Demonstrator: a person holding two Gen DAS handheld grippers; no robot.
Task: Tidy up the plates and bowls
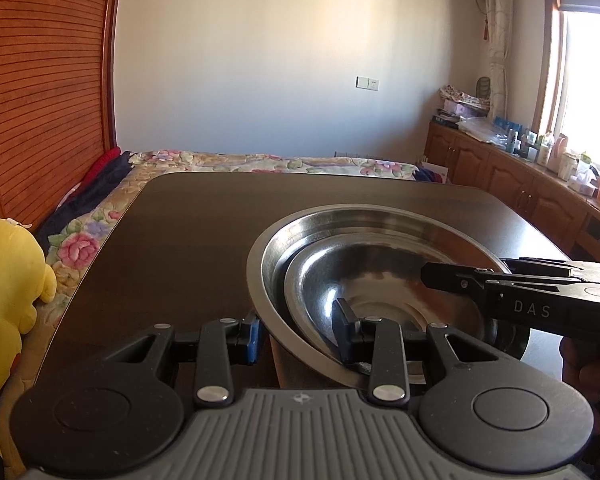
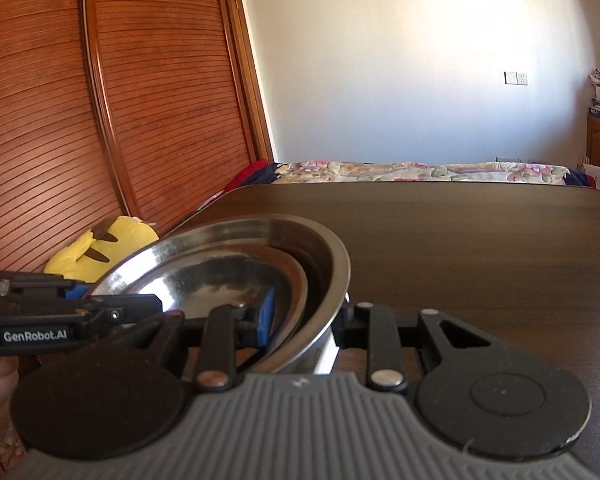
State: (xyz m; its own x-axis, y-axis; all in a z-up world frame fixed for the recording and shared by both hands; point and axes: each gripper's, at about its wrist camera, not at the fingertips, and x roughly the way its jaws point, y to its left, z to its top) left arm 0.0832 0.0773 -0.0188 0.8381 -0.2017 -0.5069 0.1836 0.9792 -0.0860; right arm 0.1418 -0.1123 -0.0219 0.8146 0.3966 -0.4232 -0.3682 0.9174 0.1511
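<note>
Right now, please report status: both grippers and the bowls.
Left gripper and right gripper: jaws open astride large bowl rim. Small bowl nested inside, tilted. Table ahead bare.

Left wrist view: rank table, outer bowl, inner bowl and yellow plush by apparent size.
1. Table
2. Outer bowl
3. Inner bowl
Yellow plush: cut off by the frame edge and nearer, so unranked.

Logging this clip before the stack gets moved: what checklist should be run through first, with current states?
1. Small bowl nested inside large bowl: ok.
2. Left gripper straddles both rims: ok.
3. Right gripper straddles both rims on the opposite side: ok.
4. Both grippers' jaws clamped firmly: cannot tell.
5. Stack sitting flat on the table: cannot tell.
</note>
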